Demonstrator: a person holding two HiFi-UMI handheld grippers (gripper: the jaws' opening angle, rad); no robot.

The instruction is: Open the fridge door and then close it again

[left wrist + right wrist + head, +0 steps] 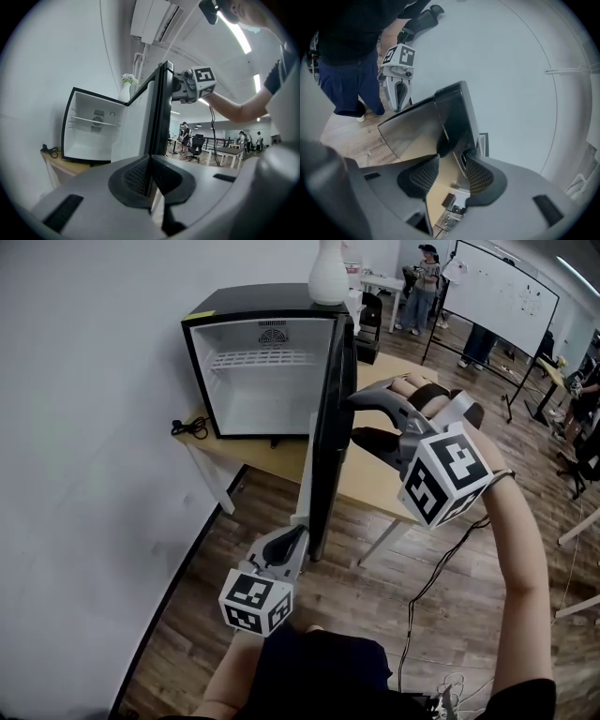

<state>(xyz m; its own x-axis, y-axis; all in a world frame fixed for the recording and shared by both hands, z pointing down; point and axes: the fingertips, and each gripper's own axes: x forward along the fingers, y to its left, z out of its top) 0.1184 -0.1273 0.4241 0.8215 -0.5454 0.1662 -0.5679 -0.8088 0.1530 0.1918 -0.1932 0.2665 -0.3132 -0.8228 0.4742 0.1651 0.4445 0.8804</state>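
Fridge on bench, door standing wide open, edge-on. Opening apparently done; closing left. Left tool narrow, tips at door's low near edge. Right tool wide at door's outer face, gripping nothing.

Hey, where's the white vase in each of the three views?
Head view: white vase top centre, on the fridge.
Left gripper view: vase left of centre, on the fridge top.
Right gripper view: not in it.
Shared landmark: the open fridge door, near centre.
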